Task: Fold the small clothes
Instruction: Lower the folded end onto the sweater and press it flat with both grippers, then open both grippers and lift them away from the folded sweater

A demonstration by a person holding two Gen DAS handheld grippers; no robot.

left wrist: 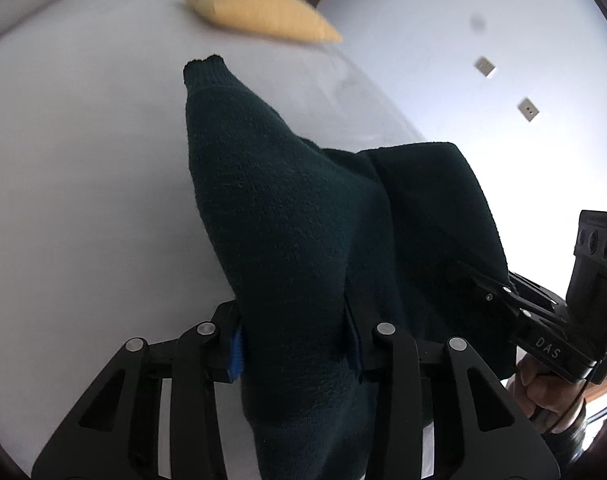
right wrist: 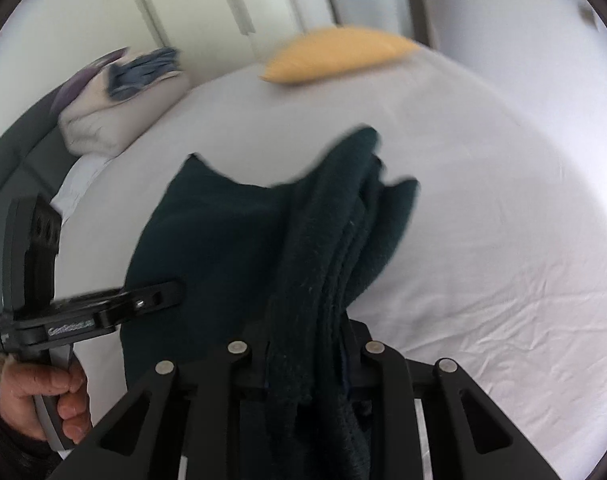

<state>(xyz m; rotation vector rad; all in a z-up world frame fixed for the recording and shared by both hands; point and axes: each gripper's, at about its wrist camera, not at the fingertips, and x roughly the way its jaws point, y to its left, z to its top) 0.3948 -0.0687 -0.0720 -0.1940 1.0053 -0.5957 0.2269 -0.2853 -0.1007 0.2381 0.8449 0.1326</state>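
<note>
A dark green knitted sweater (left wrist: 287,208) hangs lifted above the white bed sheet (left wrist: 83,168), gripped at two places. My left gripper (left wrist: 295,320) is shut on a bunched part of it, and a blue pad (left wrist: 235,354) presses the knit. One sleeve with its cuff (left wrist: 203,68) points away from me. My right gripper (right wrist: 307,332) is shut on a thick fold of the same sweater (right wrist: 327,240). In the left wrist view the right gripper (left wrist: 475,280) bites the cloth's right side. In the right wrist view the left gripper (right wrist: 171,292) holds the left side.
A yellow cushion (left wrist: 259,10) (right wrist: 335,54) lies at the far end of the bed sheet (right wrist: 483,248). A patterned pillow (right wrist: 115,96) sits at the far left by a dark bed frame (right wrist: 7,168). Wall sockets (left wrist: 528,109) are on the right. A hand (right wrist: 43,396) grips each handle.
</note>
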